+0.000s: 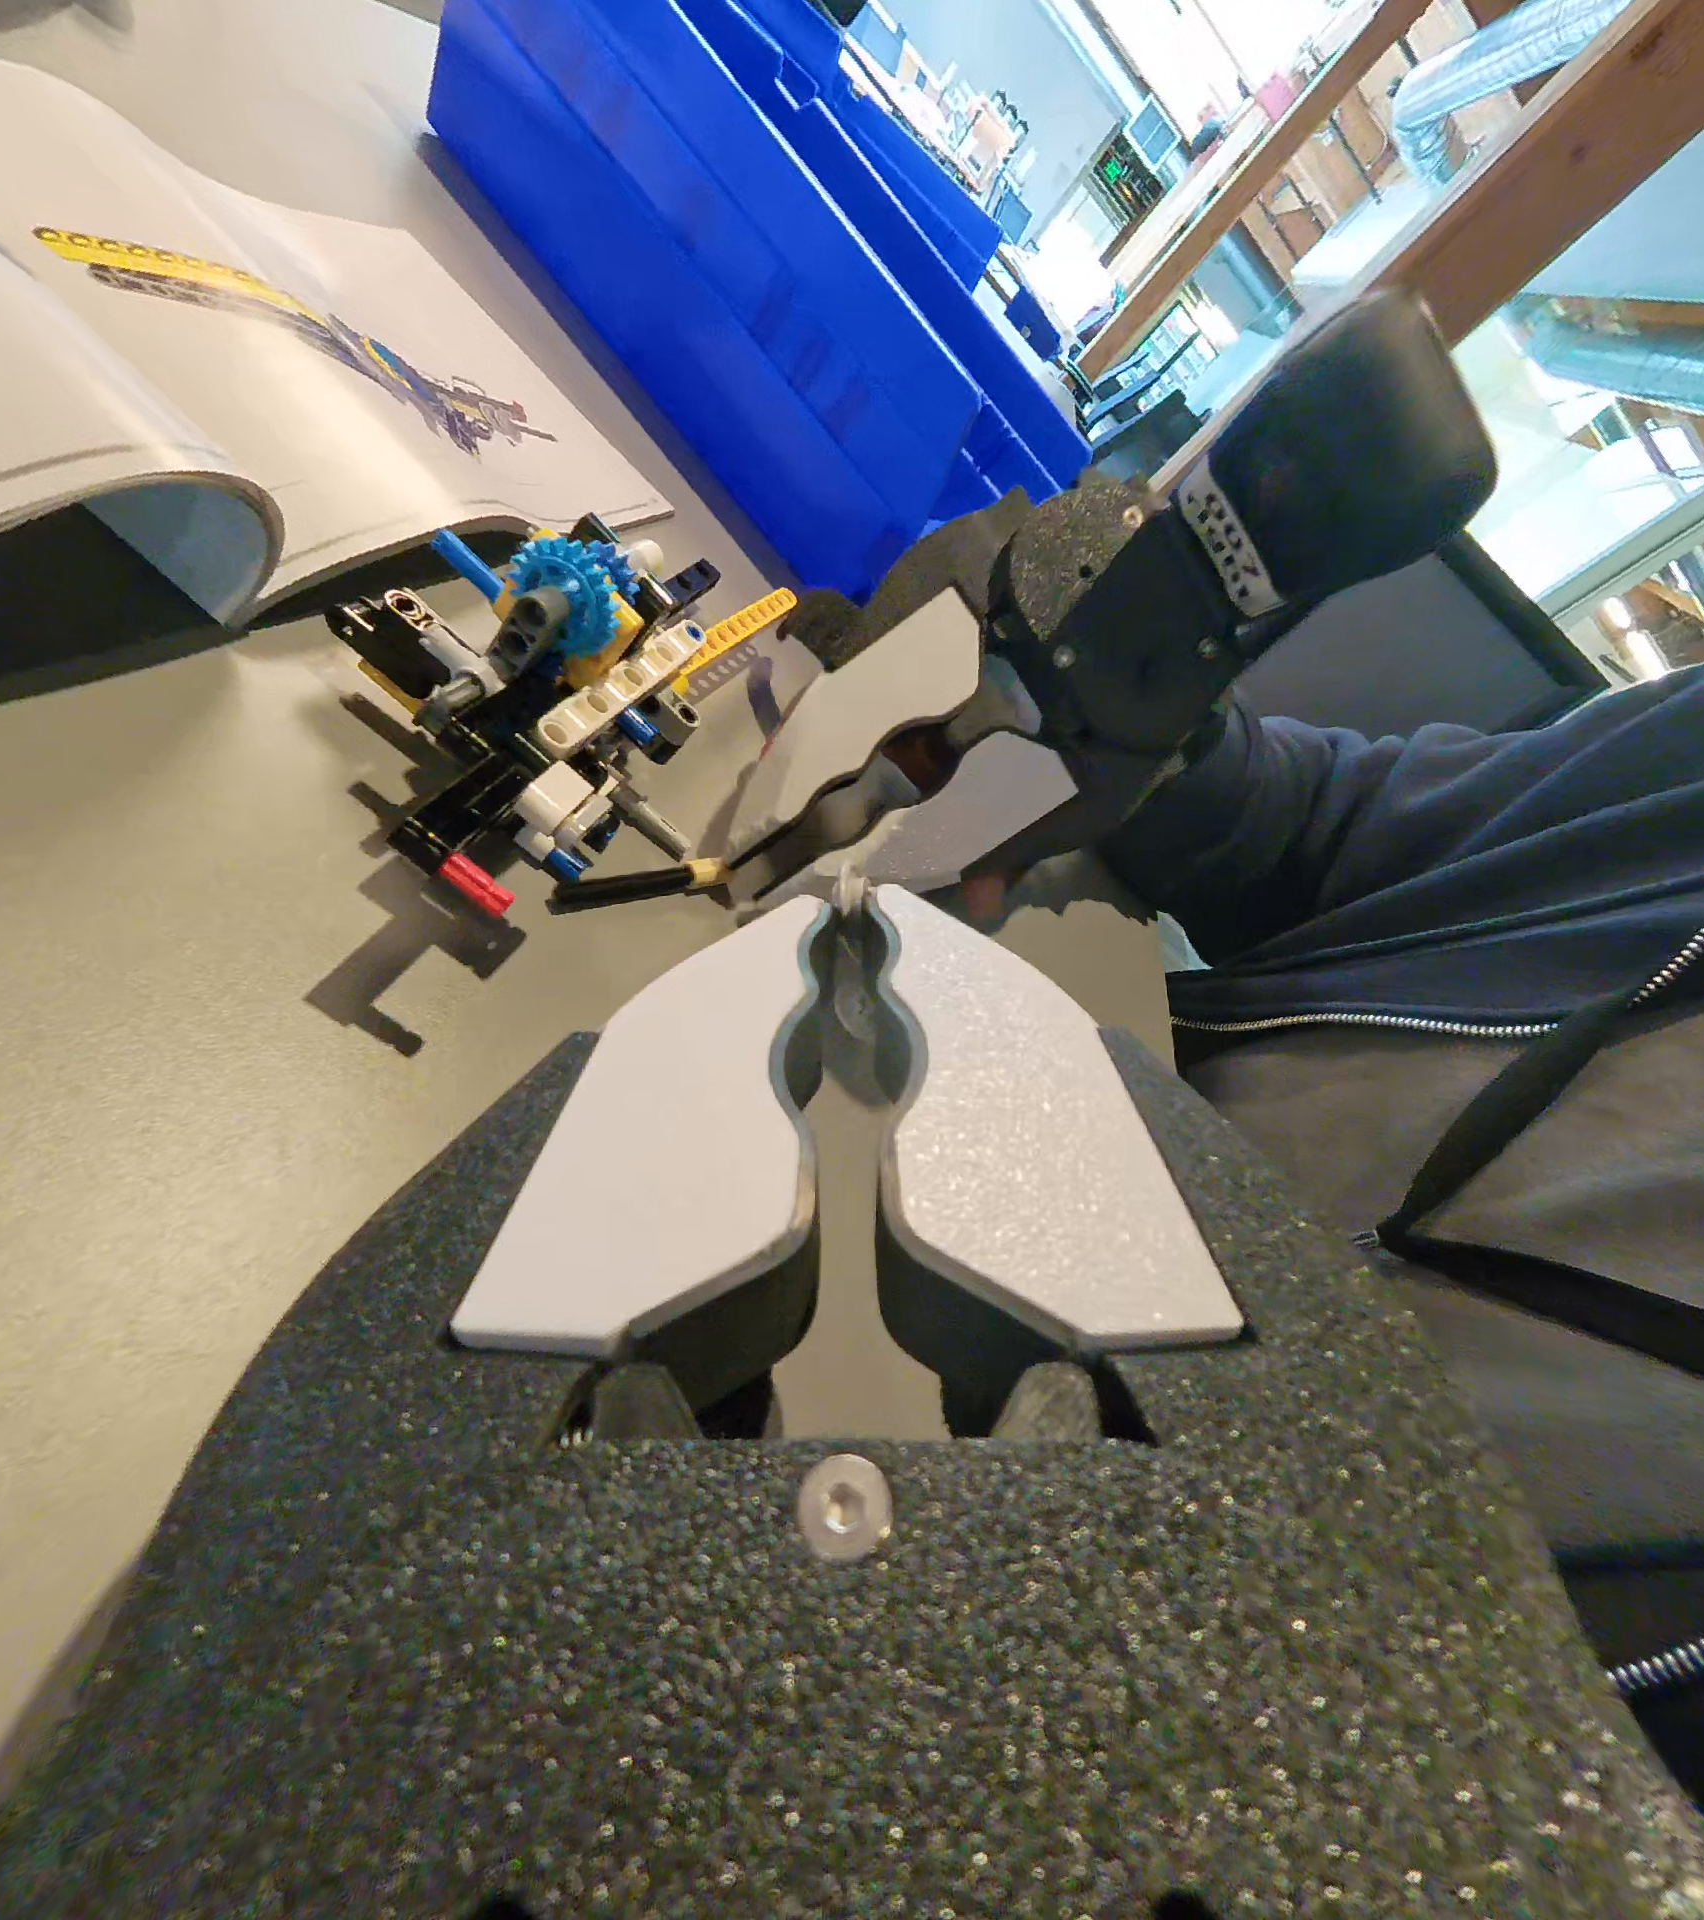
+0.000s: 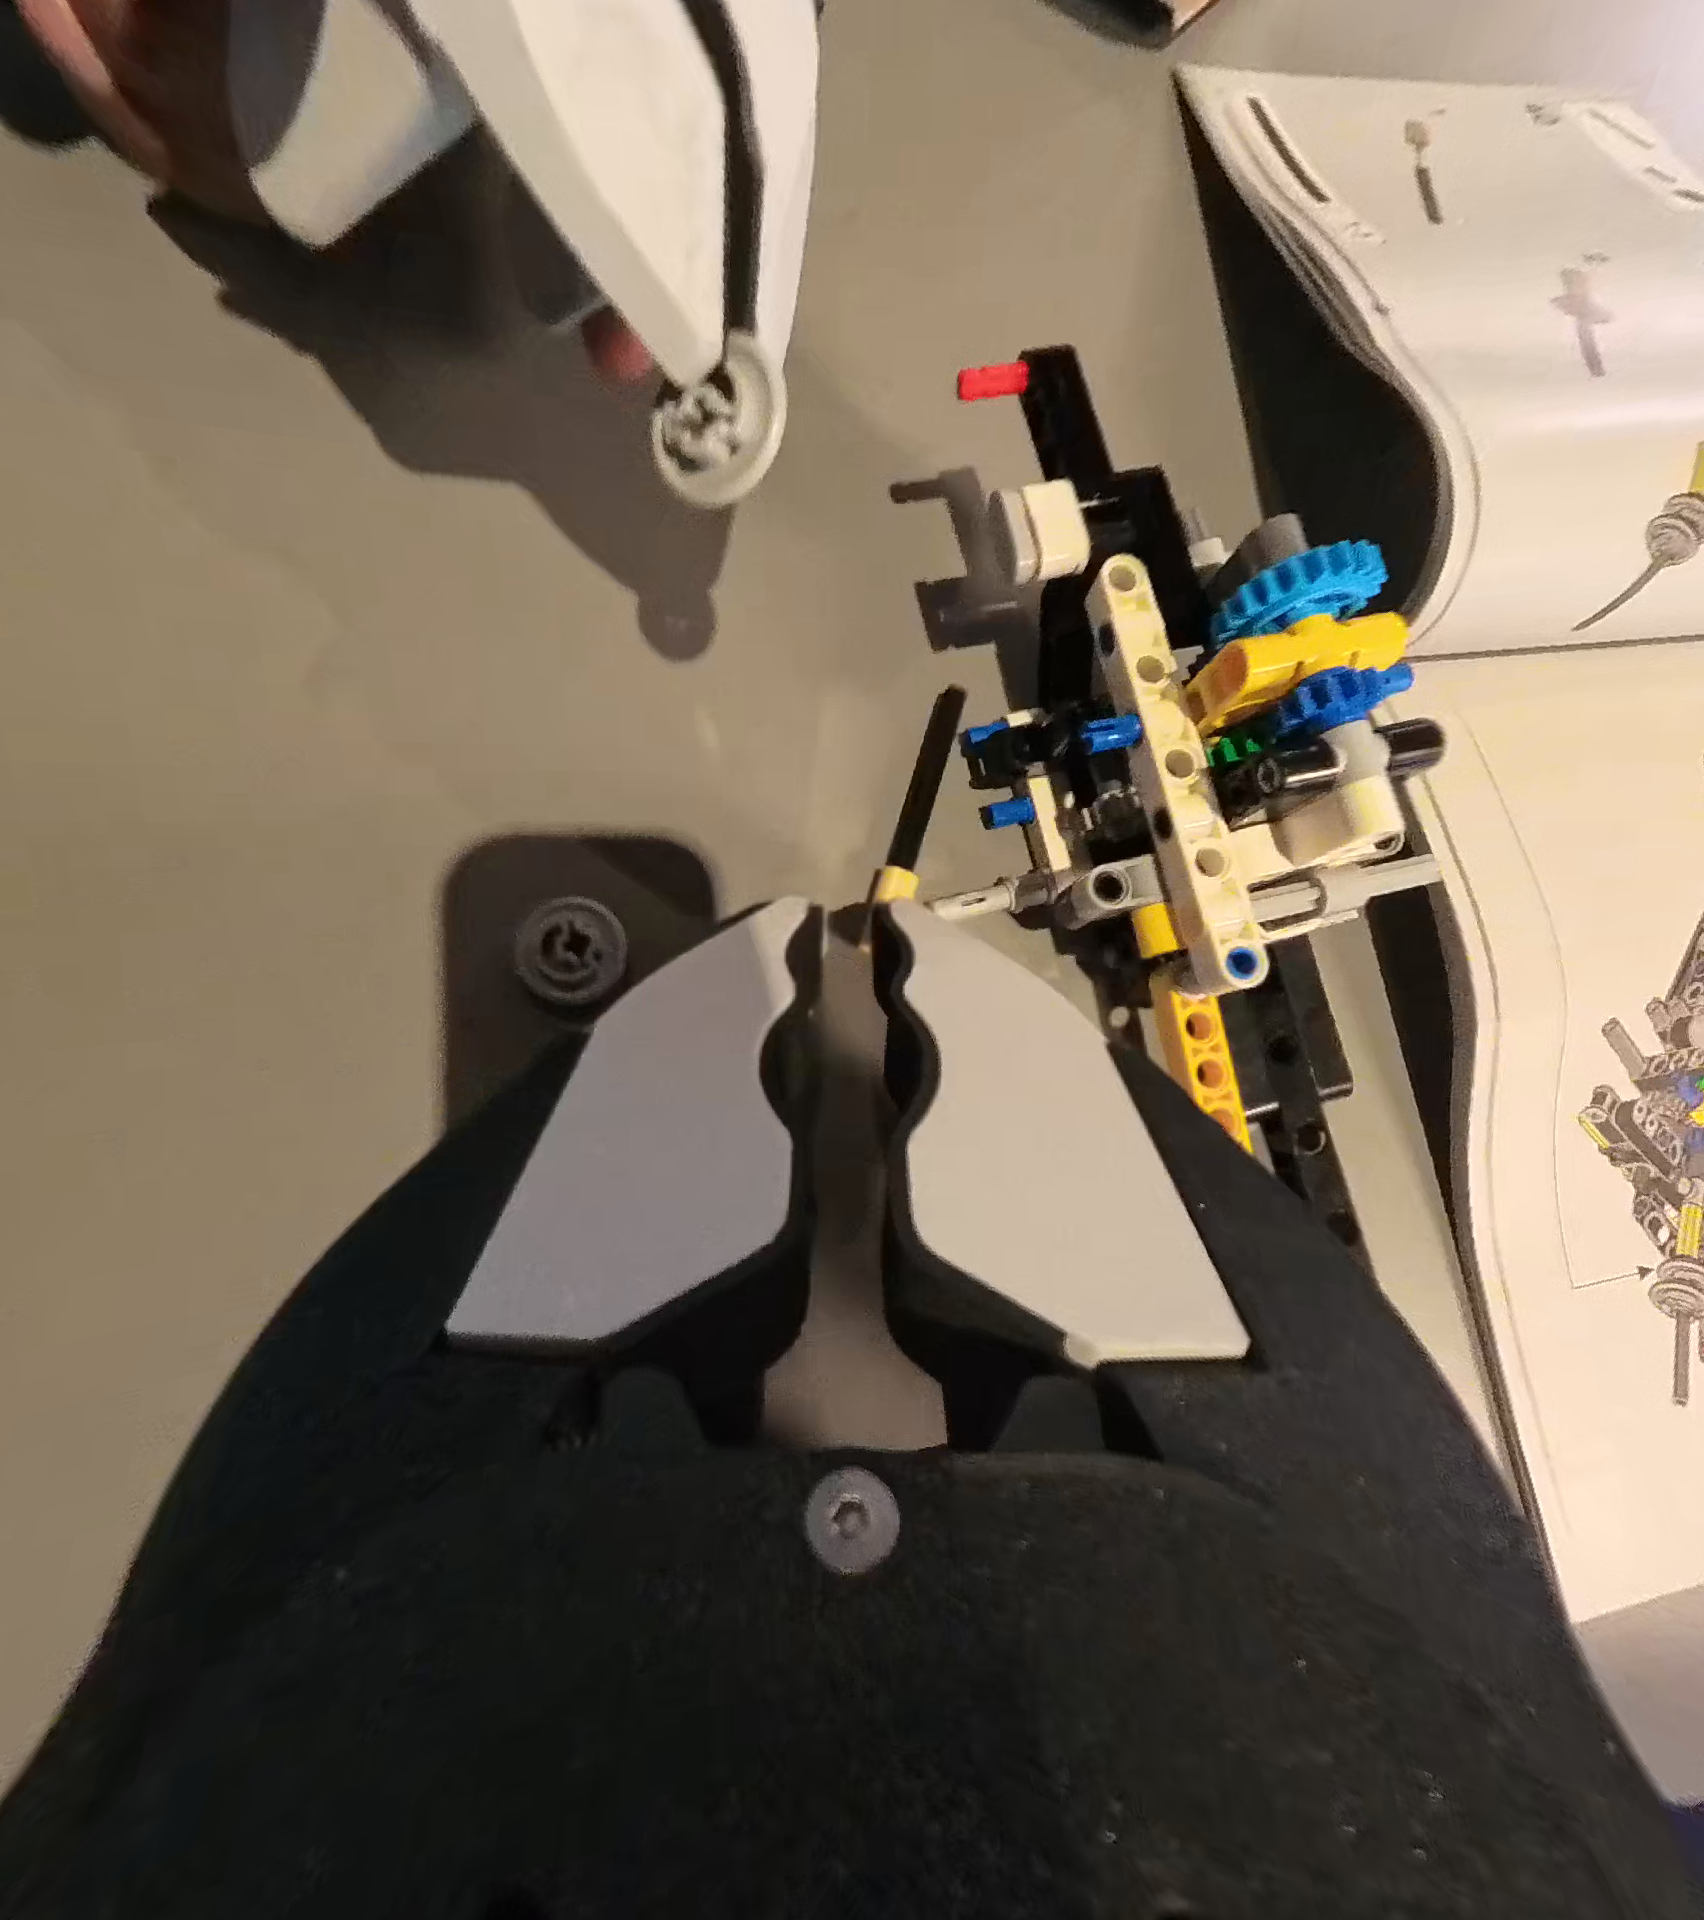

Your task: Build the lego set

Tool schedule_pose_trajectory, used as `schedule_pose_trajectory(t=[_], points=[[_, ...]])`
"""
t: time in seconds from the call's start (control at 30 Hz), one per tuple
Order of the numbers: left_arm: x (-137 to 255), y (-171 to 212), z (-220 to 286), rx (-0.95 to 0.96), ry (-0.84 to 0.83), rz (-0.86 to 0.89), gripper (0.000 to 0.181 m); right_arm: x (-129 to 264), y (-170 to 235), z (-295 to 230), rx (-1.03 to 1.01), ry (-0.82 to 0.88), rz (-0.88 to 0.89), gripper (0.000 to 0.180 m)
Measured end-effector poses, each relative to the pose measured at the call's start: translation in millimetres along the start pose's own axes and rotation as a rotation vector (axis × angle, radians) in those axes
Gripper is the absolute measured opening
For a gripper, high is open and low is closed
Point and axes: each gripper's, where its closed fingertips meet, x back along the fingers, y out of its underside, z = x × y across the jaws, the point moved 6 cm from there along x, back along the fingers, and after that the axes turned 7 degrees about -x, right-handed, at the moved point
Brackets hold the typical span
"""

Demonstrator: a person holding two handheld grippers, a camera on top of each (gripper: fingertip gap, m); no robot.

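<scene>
The half-built Lego model lies on the grey table beside the open instruction book; in the right wrist view it is right of centre. My left gripper is shut on a light grey pulley wheel and holds it above the table; the wheel also shows at the left gripper's tips. My right gripper is shut on the tan-bushed end of a black axle, just left of the model. In the left wrist view the right gripper and axle sit low by the model.
A dark grey wheel lies on the table left of my right fingers. The instruction book lies open behind the model. Blue bins stand past the book. A person's dark sleeve is at the right. My right fingertips sit around 8 cm from my left ones.
</scene>
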Motion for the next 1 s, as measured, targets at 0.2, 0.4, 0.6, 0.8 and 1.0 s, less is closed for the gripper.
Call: schedule_pose_trajectory(t=[0.2, 0.4, 0.6, 0.8, 1.0], points=[[2.8, 0.6, 2.3, -0.006, 0.025, 0.009, 0.004, 7.0, 6.7, 5.5, 0.123, -0.021, -0.024, 0.000], [4.2, 1.0, 3.9, -0.011, 0.032, 0.017, 0.004, 22.2, 16.4, 12.2, 0.266, -0.060, -0.007, 0.000], [4.9, 0.6, 3.9, -0.014, 0.034, 0.027, 0.004, 25.2, 7.1, 3.9, 0.368, -0.106, 0.097, 0.001], [7.0, -0.5, 5.2, -0.023, 0.048, 0.046, 0.004, 16.6, 0.9, -2.4, 0.452, -0.113, 0.083, 0.008], [7.0, -0.3, 7.5, -0.024, 0.090, 0.038, 0.004, 9.4, 0.2, -1.7, 0.446, -0.209, 0.035, 0.014]])
